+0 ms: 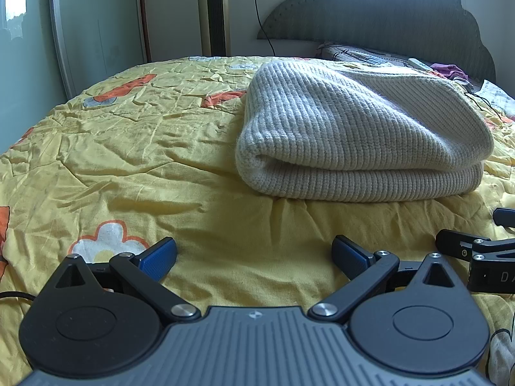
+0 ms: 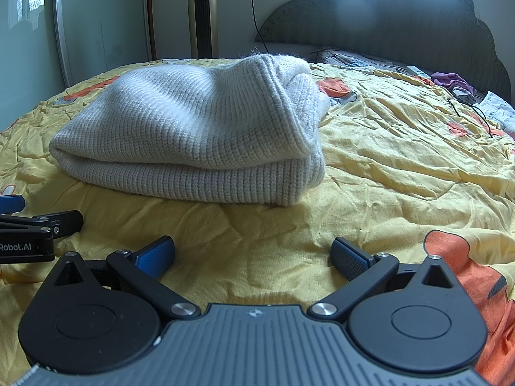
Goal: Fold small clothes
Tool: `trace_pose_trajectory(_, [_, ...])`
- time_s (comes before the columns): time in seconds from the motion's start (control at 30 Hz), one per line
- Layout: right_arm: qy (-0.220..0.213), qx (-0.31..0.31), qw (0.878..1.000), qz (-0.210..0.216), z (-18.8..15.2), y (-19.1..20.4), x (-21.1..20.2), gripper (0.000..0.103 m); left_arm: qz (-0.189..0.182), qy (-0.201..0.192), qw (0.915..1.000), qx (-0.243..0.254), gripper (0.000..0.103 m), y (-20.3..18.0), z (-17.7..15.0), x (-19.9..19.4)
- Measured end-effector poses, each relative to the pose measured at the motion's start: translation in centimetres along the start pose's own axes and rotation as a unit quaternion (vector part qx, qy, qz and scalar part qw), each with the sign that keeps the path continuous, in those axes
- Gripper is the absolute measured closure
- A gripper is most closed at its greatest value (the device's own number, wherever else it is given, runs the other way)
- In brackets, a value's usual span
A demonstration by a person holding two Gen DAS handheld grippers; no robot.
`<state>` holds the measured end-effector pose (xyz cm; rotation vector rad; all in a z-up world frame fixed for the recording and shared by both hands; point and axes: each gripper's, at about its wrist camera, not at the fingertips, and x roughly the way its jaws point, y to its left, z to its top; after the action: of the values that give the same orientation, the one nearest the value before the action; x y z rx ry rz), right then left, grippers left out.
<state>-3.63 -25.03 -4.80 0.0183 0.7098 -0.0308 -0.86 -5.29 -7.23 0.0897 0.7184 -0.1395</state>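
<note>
Two hand-held grippers sit low over the bed with the crumpled yellow flower-print cotton sheet (image 1: 128, 148), side by side and near each other. The left hand-held gripper (image 1: 254, 259) has its blue-padded fingers spread wide apart with nothing between them; the right hand-held gripper (image 2: 252, 257) is the same, fingers parted and bare.

Ahead of both lies the folded pale grey ribbed knit sweater (image 1: 360, 135), resting on the sheet in thick doubled layers: ahead and to the right of the left gripper, ahead and to the left of the right one. Only wrinkled sheet lies between either gripper and the sweater.

Farther ahead, beyond the sweater, stands the dark grey cloud-shaped padded headboard (image 2: 402, 22), with a crumpled purple cloth (image 2: 450, 80) and a thin black cable (image 2: 473, 109) on the bed at far right. A tall gold-trimmed tower fan (image 2: 202, 13) stands past the bed's far edge.
</note>
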Motion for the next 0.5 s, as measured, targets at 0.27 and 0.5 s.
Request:
trace_pose_trajectory(0.27, [0.000, 0.000, 1.000, 0.000, 0.00, -0.02, 0.00, 0.000, 0.001, 0.001, 1.0000, 0.002, 0.000, -0.11, 0.06, 0.11])
trace_pose_trajectory(0.5, [0.000, 0.000, 1.000, 0.000, 0.00, -0.01, 0.00, 0.000, 0.001, -0.001, 1.0000, 0.003, 0.000, -0.20, 0.14, 0.12])
